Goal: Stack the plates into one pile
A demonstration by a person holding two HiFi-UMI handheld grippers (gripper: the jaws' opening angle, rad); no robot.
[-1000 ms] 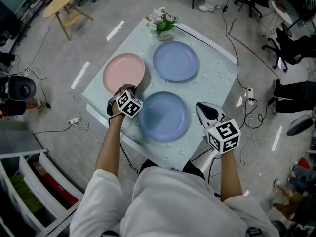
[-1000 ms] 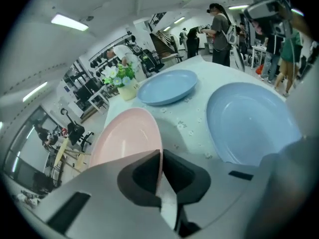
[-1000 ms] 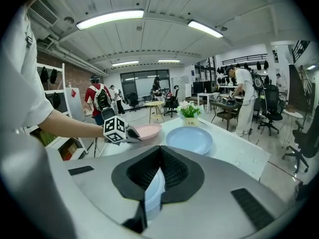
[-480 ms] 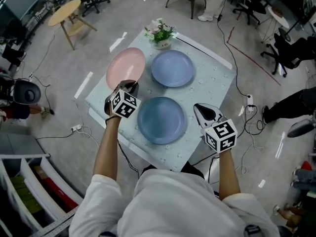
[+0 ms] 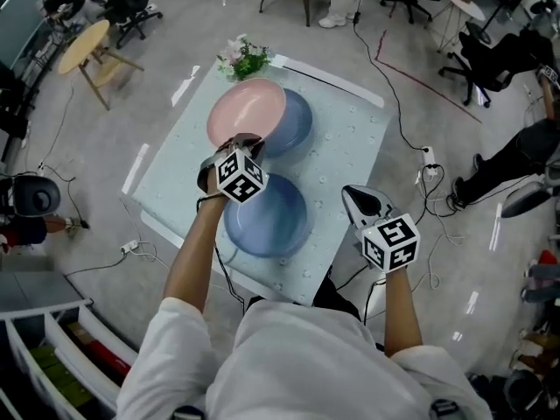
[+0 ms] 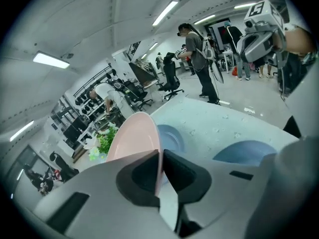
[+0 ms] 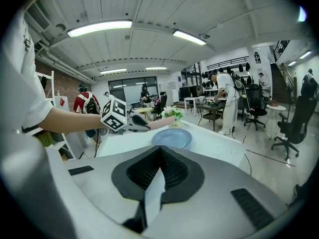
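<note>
My left gripper [image 5: 234, 145] grips the near rim of the pink plate [image 5: 248, 112] and holds it tilted, overlapping the left side of the light blue plate [image 5: 302, 122] at the table's far end. In the left gripper view the pink plate's [image 6: 130, 139] rim sits between the pads of the left gripper [image 6: 160, 156]; the jaws are opening. A darker blue plate [image 5: 267, 219] lies flat near the front edge. My right gripper [image 5: 357, 198] hovers shut and empty off the table's right front, apart from all plates.
A small flower pot [image 5: 242, 59] stands at the far corner of the pale table [image 5: 346, 160]. Cables [image 5: 411, 160] run over the floor on the right. A round wooden table [image 5: 82, 36] and office chairs [image 5: 477, 59] stand further off.
The left gripper has lifted the pink plate off the table and carried it right, over the edge of the light blue plate. The right gripper has stayed in place.
</note>
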